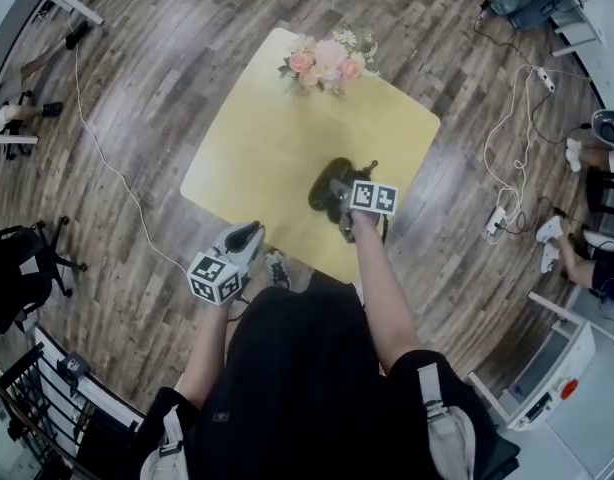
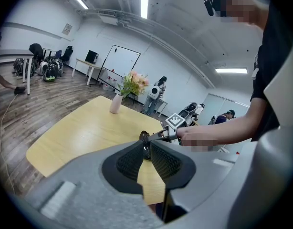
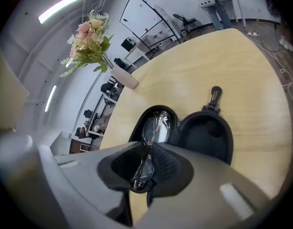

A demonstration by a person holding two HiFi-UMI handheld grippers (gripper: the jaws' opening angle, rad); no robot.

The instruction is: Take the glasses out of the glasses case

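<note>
the glasses case (image 3: 206, 138) lies open on the yellow desk (image 1: 267, 138), toward its near right part, both black halves side by side with their hollows facing up. a short strap (image 3: 215, 96) sticks out from the case's far end onto the bare wood.

the right gripper (image 3: 147, 150) reaches down over the case, and its fingers are clamped on the glasses (image 3: 155, 127). the glasses are folded and standing on edge. one lens sits pinched between the dark ribbed pads, while the other lens pokes out past the fingertips over the left half of the case. from where i stand i cannot say whether that far end touches the lining or hangs just above it. the right half of the case has nothing in it.

the left gripper (image 2: 146, 148) is held well apart from the case, off the near edge of the desk and above the wooden floor (image 1: 137, 218), by the person's left side. its fingers are pressed together with nothing between them. it points across the desk toward the right gripper, whose marker cube (image 2: 175, 120) shows beyond the fingertips.

at the far edge of the desk stand pink and cream flowers (image 1: 325, 63) in a small pale vase (image 2: 116, 103), well apart from the case.
</note>
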